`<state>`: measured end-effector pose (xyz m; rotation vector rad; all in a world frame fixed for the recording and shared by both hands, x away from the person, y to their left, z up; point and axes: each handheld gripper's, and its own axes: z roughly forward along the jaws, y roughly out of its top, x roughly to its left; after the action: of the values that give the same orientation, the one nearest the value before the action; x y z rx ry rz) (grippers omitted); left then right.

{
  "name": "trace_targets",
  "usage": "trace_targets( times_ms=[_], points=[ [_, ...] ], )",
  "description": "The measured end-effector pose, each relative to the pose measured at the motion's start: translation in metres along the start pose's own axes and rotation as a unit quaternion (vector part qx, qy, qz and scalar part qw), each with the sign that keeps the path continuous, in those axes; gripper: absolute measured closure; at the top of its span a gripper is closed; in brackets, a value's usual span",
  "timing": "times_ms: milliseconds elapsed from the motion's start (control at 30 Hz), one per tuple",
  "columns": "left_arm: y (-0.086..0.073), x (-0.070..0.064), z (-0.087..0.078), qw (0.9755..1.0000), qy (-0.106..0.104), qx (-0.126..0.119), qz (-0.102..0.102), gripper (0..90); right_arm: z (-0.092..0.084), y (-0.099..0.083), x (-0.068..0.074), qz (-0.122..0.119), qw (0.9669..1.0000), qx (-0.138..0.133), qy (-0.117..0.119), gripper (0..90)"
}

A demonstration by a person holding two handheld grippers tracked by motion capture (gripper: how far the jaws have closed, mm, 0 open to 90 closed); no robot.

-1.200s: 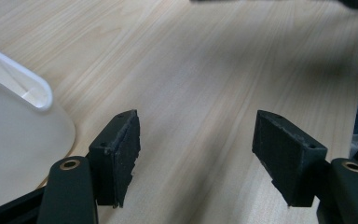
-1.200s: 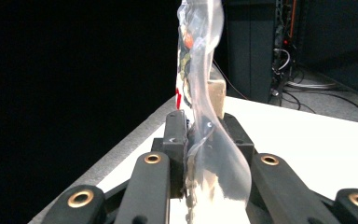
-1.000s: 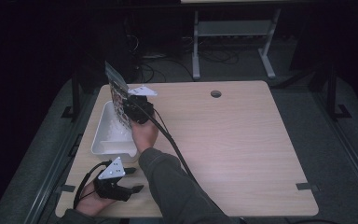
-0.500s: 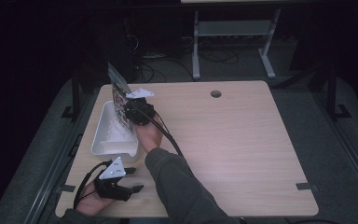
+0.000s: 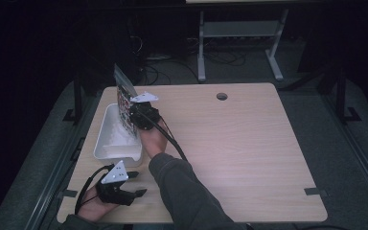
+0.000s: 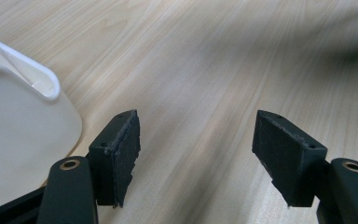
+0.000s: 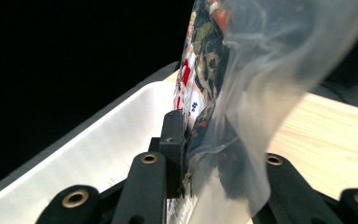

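Printed packet [image 5: 122, 98] clamped in right gripper [image 5: 135, 116] above white tray [image 5: 106, 143].

Right arm reaching forward, left hand low at the near edge.

The right gripper [image 5: 136, 116] is held out on an outstretched arm, sleeve [image 5: 187, 191] running up from the bottom, its jaws clamped together on a packet [image 7: 223, 93]. The left gripper [image 5: 133, 184] sits in the left hand [image 5: 93, 208] near the person, jaws spread wide apart with nothing between them, pointing rightward.
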<state>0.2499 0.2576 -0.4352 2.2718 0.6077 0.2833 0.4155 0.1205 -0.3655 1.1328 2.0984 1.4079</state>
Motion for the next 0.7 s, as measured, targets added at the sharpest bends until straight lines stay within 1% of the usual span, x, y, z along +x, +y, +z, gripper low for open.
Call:
trace_targets(
  times_ms=[67,100,133,167,200,233,267,333,400,467,500,533,567,700],
  points=[
    [0.0,0.0,0.0,1.0,0.0,0.001,0.001,31.4,0.0,0.001,-0.005,0.003,1.0,0.004,0.007,70.4],
    [0.0,0.0,0.0,1.0,0.0,0.001,0.001,31.4,0.001,0.001,-0.009,0.006,0.9996,0.011,0.027,61.5],
    [0.0,0.0,0.0,1.0,0.0,0.001,0.001,31.4,0.001,0.001,-0.009,0.006,0.9996,0.011,0.027,61.5],
    [0.0,0.0,0.0,1.0,0.001,0.001,0.001,31.4,0.002,0.001,-0.012,0.013,0.9989,0.016,0.042,54.1],
    [0.0,0.0,0.0,1.0,0.001,0.001,0.001,31.4,0.003,0.0,-0.012,0.012,0.9987,0.02,0.045,52.0],
    [0.0,0.001,0.0,1.0,0.001,0.002,0.002,31.4,0.003,0.0,-0.012,0.012,0.9987,0.02,0.045,52.0],
    [-0.001,0.001,-0.001,1.0,0.002,0.001,0.001,31.3,0.003,0.0,-0.013,0.008,0.9982,0.022,0.054,46.8],
    [-0.001,0.001,-0.001,1.0,0.002,0.0,0.0,31.3,0.003,0.0,-0.015,0.012,0.9976,0.024,0.064,42.3],
    [-0.001,0.001,-0.001,1.0,0.002,0.0,0.0,31.3,0.003,0.0,-0.016,0.016,0.9972,0.027,0.068,40.6],
    [-0.001,0.001,0.0,1.0,0.002,0.001,0.001,31.3,0.003,0.0,-0.018,0.019,0.9964,0.032,0.077,37.7],
    [0.0,0.001,0.0,1.0,0.002,0.002,0.001,31.3,0.001,-0.001,-0.021,0.017,0.9957,0.038,0.083,36.5],
    [0.0,0.001,0.0,1.0,0.002,0.002,0.001,31.2,0.001,-0.001,-0.021,0.017,0.9957,0.038,0.083,36.5],
    [-0.001,0.001,-0.001,1.0,0.003,0.001,0.0,31.2,0.0,-0.001,-0.023,0.014,0.9949,0.042,0.091,35.2],
    [-0.001,0.002,-0.001,1.0,0.003,-0.002,-0.002,31.2,-0.003,-0.003,-0.024,0.012,0.9941,0.043,0.099,33.9]
  ],
)
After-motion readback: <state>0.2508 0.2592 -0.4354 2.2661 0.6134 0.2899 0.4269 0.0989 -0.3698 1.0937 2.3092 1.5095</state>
